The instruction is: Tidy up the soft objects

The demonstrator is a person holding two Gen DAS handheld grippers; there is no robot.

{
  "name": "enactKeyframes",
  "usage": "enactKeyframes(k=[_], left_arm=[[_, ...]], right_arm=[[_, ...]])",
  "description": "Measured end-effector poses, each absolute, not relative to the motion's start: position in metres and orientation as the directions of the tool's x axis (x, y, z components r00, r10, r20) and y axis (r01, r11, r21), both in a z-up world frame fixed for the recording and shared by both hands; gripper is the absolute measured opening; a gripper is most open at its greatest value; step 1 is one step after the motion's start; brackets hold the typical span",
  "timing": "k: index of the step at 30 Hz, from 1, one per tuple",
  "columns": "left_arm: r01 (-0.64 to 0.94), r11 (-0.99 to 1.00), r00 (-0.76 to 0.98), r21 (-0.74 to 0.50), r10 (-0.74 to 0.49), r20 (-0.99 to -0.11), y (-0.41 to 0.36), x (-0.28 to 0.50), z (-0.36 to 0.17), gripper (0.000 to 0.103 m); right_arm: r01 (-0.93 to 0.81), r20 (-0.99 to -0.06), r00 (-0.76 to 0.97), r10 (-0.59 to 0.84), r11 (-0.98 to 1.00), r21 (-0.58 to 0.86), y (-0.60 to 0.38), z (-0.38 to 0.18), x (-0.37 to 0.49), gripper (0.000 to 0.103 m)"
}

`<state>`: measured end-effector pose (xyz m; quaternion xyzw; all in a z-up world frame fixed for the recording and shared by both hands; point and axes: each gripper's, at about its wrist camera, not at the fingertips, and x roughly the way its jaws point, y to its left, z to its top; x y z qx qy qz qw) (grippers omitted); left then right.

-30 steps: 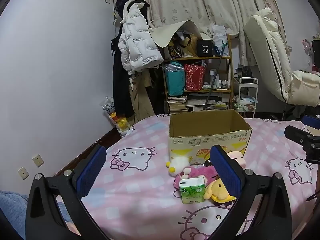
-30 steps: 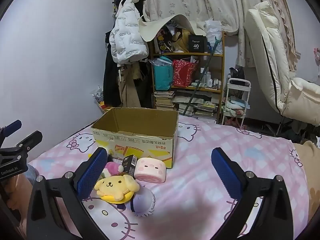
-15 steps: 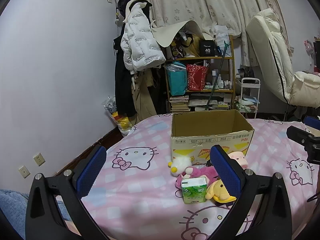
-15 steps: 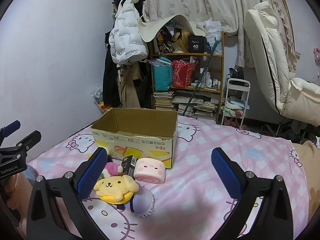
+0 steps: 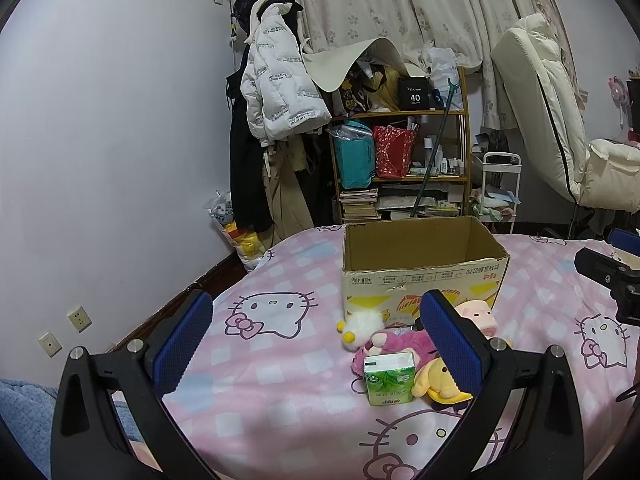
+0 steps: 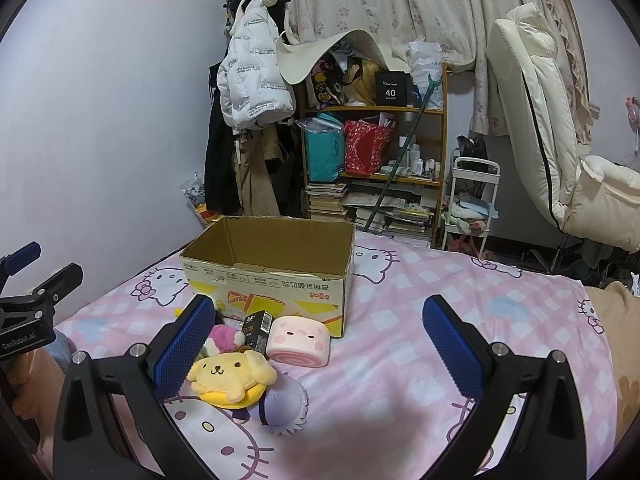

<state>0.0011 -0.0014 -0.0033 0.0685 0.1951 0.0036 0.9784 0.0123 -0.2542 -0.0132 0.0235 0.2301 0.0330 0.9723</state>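
Note:
An open cardboard box (image 5: 424, 268) (image 6: 272, 276) stands on the pink Hello Kitty bedspread (image 5: 264, 364) (image 6: 400, 360). In front of it lies a pile of soft things: a yellow dog plush (image 6: 232, 376) (image 5: 434, 380), a pink roll-shaped plush (image 6: 298, 340) (image 5: 478, 314), a magenta plush (image 5: 396, 346) (image 6: 224, 336), a white fluffy toy (image 5: 360, 326), a purple-white plush (image 6: 280, 404) and a green tissue pack (image 5: 389, 378). My left gripper (image 5: 316, 344) is open and empty, above the bed short of the pile. My right gripper (image 6: 318, 346) is open and empty, with the pile at its left finger.
A small black box (image 6: 256, 330) stands among the toys. Beyond the bed are a cluttered shelf (image 5: 400, 160), hanging coats (image 5: 276, 92), a white cart (image 6: 472, 204) and a cream recliner (image 6: 552, 140). The wall (image 5: 100, 160) runs along the bed's left side.
The left view has shifted slightly, with the box and pile sliding a little right and down. The right gripper has barely moved. Both stay open.

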Motion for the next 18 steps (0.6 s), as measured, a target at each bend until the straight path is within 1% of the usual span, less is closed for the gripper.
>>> enactKeyframes(k=[18], left_arm=[[0.024, 0.991, 0.924, 0.134, 0.029, -0.381, -0.0007, 0.0015, -0.0032, 0.102]], right_arm=[[-0.051, -0.444, 0.893, 0.071, 0.997, 0.059, -0.2541, -0.0125, 0.0121, 0.103]])
